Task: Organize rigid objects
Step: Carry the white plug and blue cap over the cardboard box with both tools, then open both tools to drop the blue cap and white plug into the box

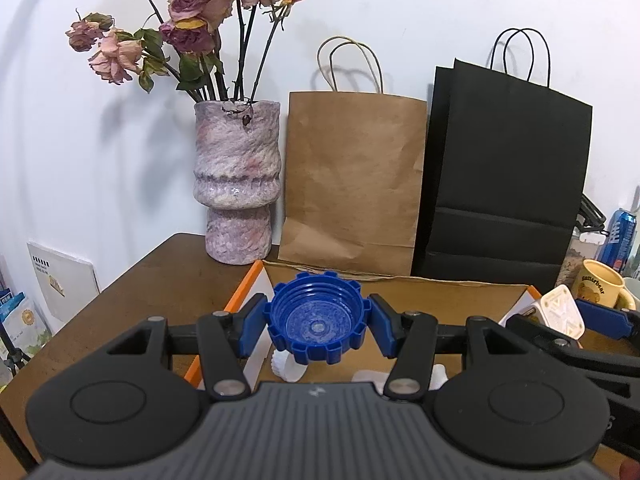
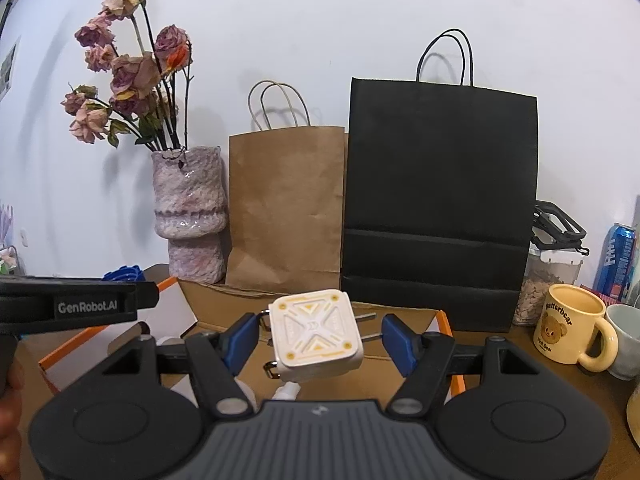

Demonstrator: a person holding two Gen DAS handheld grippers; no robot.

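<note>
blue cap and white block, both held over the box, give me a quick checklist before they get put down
1. Left gripper pinches the blue cap on both sides: ok.
2. Right gripper on the white block: cannot tell; the pads seem to meet its metal prongs, not its body.
3. Cardboard box lies below both: ok.
4. Free room in the box: cannot tell; white pieces lie there, mostly hidden.
5. Grippers apart from each other: ok.
6. Yellow mug stands outside the box: ok.
</note>
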